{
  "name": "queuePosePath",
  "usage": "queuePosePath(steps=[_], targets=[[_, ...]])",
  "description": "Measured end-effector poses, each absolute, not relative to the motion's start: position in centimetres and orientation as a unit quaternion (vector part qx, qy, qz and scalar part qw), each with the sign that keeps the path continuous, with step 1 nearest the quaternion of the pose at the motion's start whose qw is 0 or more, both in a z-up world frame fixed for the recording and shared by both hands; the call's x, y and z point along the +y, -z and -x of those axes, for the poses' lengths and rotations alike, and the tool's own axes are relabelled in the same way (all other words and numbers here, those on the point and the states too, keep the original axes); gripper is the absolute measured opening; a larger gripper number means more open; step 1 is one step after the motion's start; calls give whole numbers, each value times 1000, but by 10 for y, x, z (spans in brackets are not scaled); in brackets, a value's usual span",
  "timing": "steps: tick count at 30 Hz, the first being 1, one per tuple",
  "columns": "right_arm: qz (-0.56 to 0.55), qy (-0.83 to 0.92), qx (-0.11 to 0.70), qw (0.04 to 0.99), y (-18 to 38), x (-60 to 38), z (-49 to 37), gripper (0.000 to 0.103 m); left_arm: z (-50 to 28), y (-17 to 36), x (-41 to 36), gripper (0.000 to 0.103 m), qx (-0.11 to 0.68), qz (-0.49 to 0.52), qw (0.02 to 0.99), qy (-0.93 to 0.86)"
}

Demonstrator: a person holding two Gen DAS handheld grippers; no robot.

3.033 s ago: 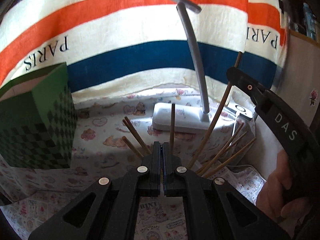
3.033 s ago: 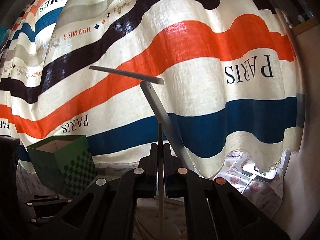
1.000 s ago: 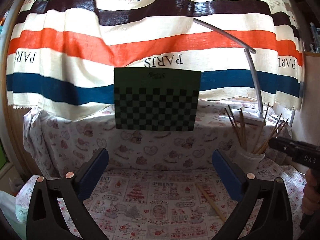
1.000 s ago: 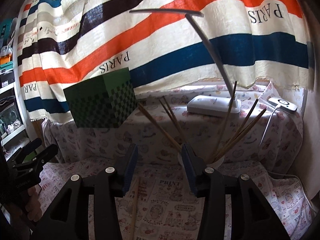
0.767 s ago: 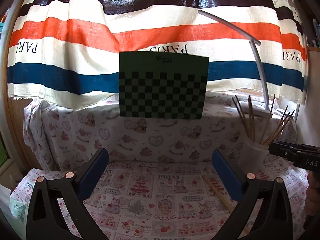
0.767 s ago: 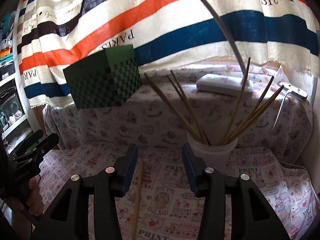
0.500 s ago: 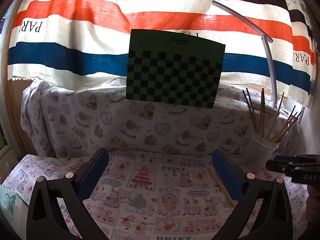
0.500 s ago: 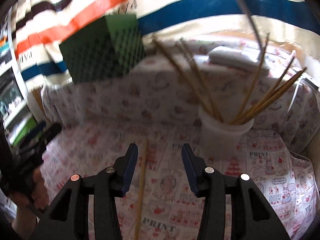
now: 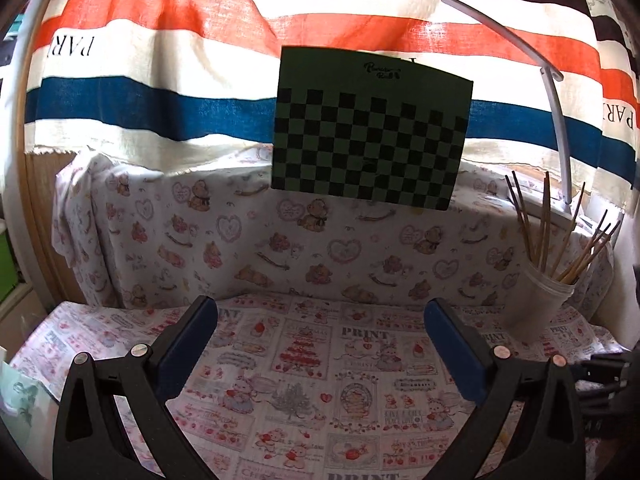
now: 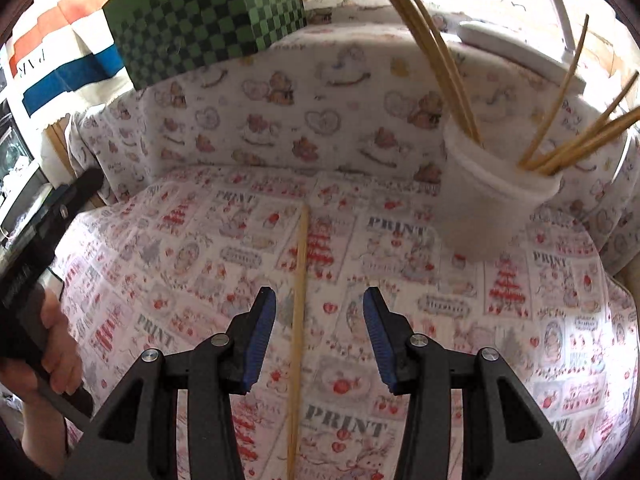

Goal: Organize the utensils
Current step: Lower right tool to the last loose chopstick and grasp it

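Observation:
A single wooden chopstick point(image 10: 299, 304) lies on the printed tablecloth point(image 10: 440, 320), running away from me. My right gripper point(image 10: 319, 332) is open and empty, low over the cloth, with the chopstick between its blue pads near the left one. A white cup point(image 10: 492, 204) holding several chopsticks stands at the back right; it also shows in the left wrist view point(image 9: 540, 296) at the right. My left gripper point(image 9: 320, 344) is wide open and empty above the cloth point(image 9: 304, 400).
A green checkered box point(image 9: 370, 148) stands on the raised cloth-covered ledge behind, also in the right wrist view point(image 10: 208, 16). A grey lamp arm point(image 9: 556, 120) rises at the back right. A striped towel point(image 9: 160, 80) hangs behind. The other hand-held gripper point(image 10: 36, 264) is at the left.
Both grippers let go of chopsticks at the cup and opened. My right gripper has dropped toward the cloth and moved over the loose chopstick. My left gripper has tilted slightly down.

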State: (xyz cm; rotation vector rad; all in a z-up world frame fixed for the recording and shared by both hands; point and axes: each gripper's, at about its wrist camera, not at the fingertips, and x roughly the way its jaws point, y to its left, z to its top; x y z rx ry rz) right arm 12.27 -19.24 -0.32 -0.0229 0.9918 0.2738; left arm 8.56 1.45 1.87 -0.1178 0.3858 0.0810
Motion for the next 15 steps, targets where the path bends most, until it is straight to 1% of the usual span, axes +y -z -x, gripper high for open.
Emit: queuePosePath(steps=[6,9,12,14,15], targets=[[18,-134,488,862,21,-186,-106,48,-79,-27,18,102,176,59,981,-52],[35,-138,483,864,26,-180,-89,41,-76,-32,19,102,180,63,980,-53],[48,-146,484,862,31,-178,-75,35,-65,-41,20,102,157,67,984,-57],[57,-149,483,861,34,-178,-68,27,-58,-47,19,102,142,67,986,-58],[58,-155,483,860,35,-178,-65,27,-55,-49,20,102,137,69,987,-56]])
